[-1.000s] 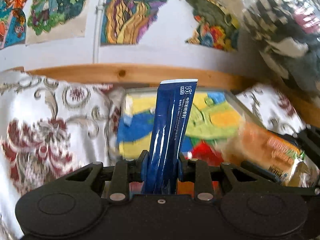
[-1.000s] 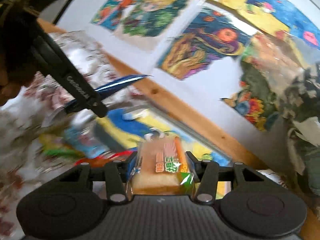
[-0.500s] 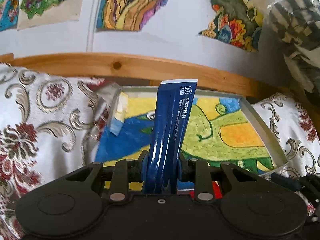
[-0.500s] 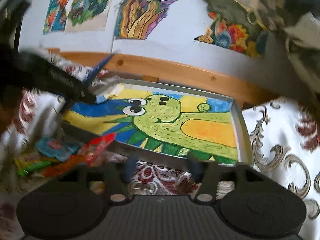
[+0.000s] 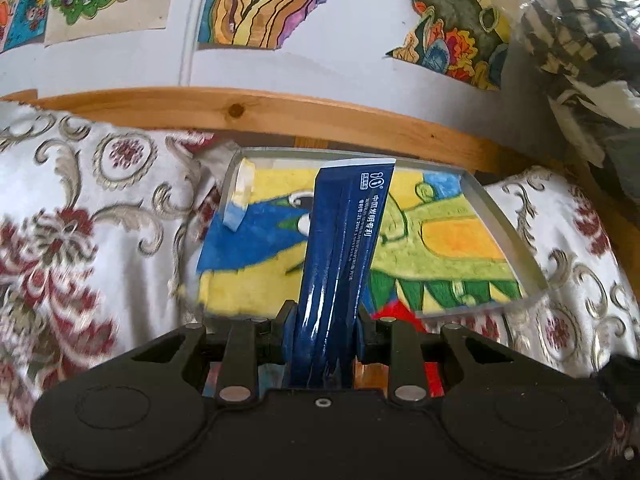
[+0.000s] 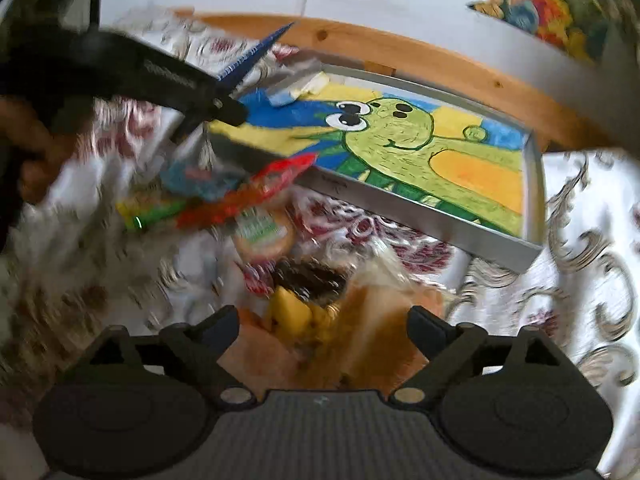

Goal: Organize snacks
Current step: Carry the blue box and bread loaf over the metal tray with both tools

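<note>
My left gripper (image 5: 324, 332) is shut on a tall dark blue sachet (image 5: 344, 236) that stands upright between the fingers, in front of a grey tray (image 5: 506, 236) lined with a green dinosaur drawing. In the right wrist view the same left gripper (image 6: 224, 108) hangs over the tray's near left corner, the blue sachet (image 6: 260, 46) sticking out beyond it. My right gripper (image 6: 324, 320) is open, low over a heap of snacks on the cloth, with a clear-wrapped bread packet (image 6: 384, 316) right under its fingers. No snack lies in the tray (image 6: 424, 210).
The heap holds a red packet (image 6: 260, 186), a round orange and green packet (image 6: 262, 232), a yellow-green stick (image 6: 152, 216) and a blue packet (image 6: 192, 176). A wooden rail (image 5: 280, 114) and a wall with drawings stand behind the tray. A hand (image 6: 36, 152) holds the left gripper.
The right gripper let go of the bread packet, opened, and dropped down over the snack heap. The left gripper kept hold of the blue sachet and swung to face the tray.
</note>
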